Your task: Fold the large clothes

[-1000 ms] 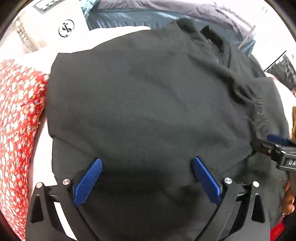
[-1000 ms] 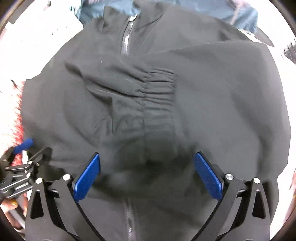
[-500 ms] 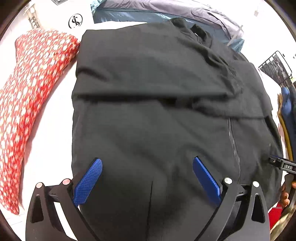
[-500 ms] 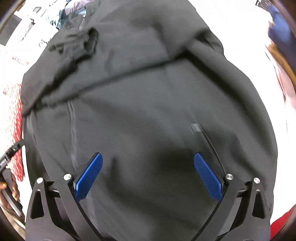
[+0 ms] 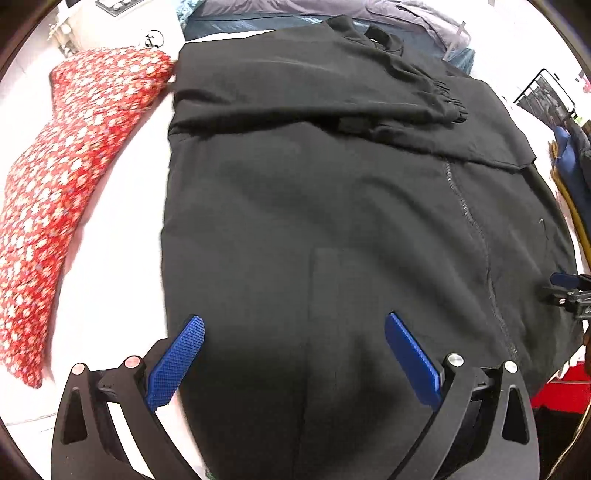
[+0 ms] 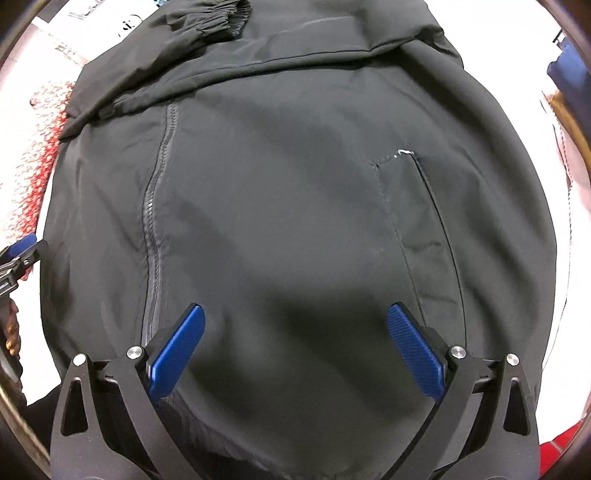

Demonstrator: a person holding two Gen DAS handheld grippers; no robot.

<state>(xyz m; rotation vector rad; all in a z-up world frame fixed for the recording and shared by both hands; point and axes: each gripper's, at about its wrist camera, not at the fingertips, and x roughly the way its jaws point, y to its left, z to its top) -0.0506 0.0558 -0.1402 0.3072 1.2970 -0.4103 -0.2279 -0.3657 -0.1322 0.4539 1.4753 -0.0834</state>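
On the white table point(image 5: 110, 266), a black zip-front jacket point(image 5: 332, 221) lies spread flat and fills most of both views. Its sleeves are folded across the upper chest: one elastic cuff point(image 5: 448, 101) rests near the collar point(image 5: 376, 35) in the left wrist view, and a gathered cuff point(image 6: 218, 16) shows at the top of the right wrist view. The closed front zipper point(image 6: 155, 221) runs down the body, left of centre from the right wrist camera; a slanted welt pocket point(image 6: 417, 221) sits to its right.

The left gripper point(image 5: 293, 363) hovers over the jacket's lower hem area, its blue pads spread wide with nothing between them. The right gripper point(image 6: 295, 354) is likewise spread wide and empty above the lower front panel, between zipper and pocket. Whether either pad touches the fabric cannot be told.

A red floral garment point(image 5: 66, 177) lies on the table just left of the jacket, its upper end touching the jacket's shoulder. Grey and teal clothing point(image 5: 295, 14) is piled beyond the collar.
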